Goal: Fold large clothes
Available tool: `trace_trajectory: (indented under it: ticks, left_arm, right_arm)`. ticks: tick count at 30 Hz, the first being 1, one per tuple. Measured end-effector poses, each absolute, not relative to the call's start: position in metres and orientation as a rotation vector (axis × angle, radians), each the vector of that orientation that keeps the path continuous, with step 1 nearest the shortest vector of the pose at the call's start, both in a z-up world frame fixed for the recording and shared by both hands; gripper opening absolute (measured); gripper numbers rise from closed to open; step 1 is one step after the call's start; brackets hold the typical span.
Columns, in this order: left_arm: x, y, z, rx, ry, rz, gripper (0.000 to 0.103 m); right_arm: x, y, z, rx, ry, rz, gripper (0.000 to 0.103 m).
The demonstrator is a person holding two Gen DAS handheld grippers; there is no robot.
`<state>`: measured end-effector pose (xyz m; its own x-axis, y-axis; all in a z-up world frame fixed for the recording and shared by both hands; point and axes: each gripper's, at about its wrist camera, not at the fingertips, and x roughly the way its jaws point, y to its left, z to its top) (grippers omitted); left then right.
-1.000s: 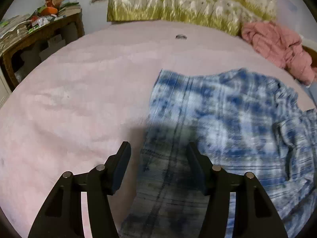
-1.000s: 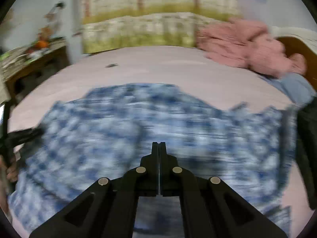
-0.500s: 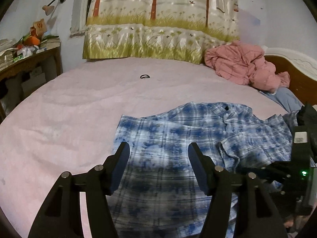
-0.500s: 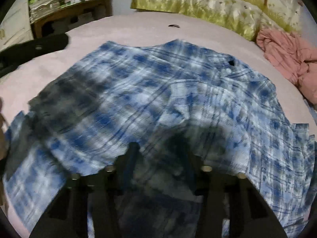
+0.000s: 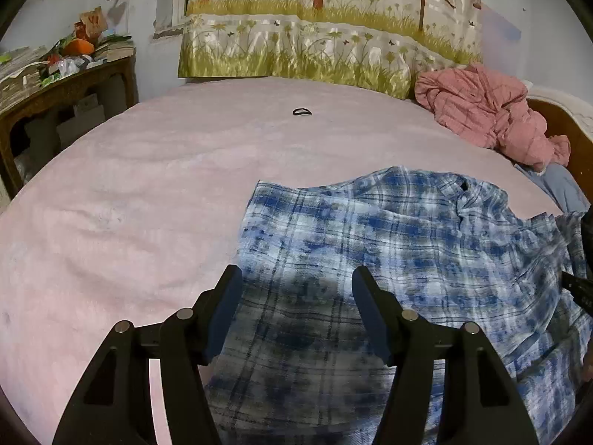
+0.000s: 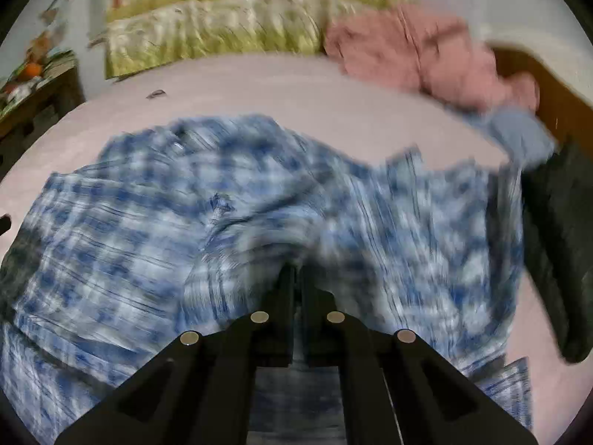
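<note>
A blue and white plaid shirt point(image 5: 407, 241) lies spread and rumpled on the pink bed cover point(image 5: 148, 185), collar towards the far side. My left gripper point(image 5: 296, 289) hovers open over the shirt's left edge with nothing between its fingers. In the blurred right wrist view the plaid shirt point(image 6: 148, 222) fills the middle. My right gripper point(image 6: 294, 274) is over it, jaws closing to a thin slit, with a raised fold of the cloth bunched at the tips. A dark part of the right-hand tool point(image 5: 582, 289) shows at the right edge of the left wrist view.
A crumpled pink garment point(image 5: 489, 111) and a light blue one point(image 6: 519, 129) lie at the far right by the wooden bed frame. A dark garment point(image 6: 556, 241) lies right of the shirt. A small black hair tie point(image 5: 302, 112) rests mid-bed. A cluttered wooden table point(image 5: 55, 85) stands left.
My left gripper has lifted, still open. My right gripper swung fast over the shirt, opened half a second ago, and has come together again at a fold of the cloth.
</note>
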<state>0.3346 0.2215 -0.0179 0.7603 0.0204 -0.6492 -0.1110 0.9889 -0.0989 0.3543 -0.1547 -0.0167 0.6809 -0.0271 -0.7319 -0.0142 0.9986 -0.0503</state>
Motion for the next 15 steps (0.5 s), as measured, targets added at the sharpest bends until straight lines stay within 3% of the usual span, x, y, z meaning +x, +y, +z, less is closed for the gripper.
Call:
trace_trajectory:
  ticks: [2,3,4,6,11,13,15]
  left_arm:
    - [0.336,0.221,-0.02,-0.118,0.705,0.086,0.06]
    - [0.336,0.221,-0.021,-0.114,0.709,0.091,0.06]
    - [0.337,0.221,-0.023,-0.116,0.713,0.092,0.06]
    - [0.338,0.222,-0.025,-0.127,0.72,0.087,0.06]
    - [0.338,0.221,-0.026,-0.122,0.726,0.084,0.061]
    - [0.339,0.22,-0.027,-0.113,0.73,0.086,0.062]
    - [0.34,0.219,-0.028,-0.103,0.735,0.096,0.062]
  right_arm:
    - [0.359,-0.179,-0.017,0.063,0.832,-0.01,0.007]
    - [0.36,-0.185,-0.015,0.091,0.829,-0.005,0.015]
    - [0.359,-0.196,-0.011,0.147,0.813,0.018,0.026]
    - [0.353,-0.21,-0.005,0.23,0.793,0.045,0.067]
    - [0.367,-0.22,-0.021,0.326,0.838,0.101,0.067]
    - [0.382,-0.213,-0.041,0.313,0.912,0.125,0.062]
    - [0.389,-0.205,-0.049,0.288,0.934,0.146,0.015]
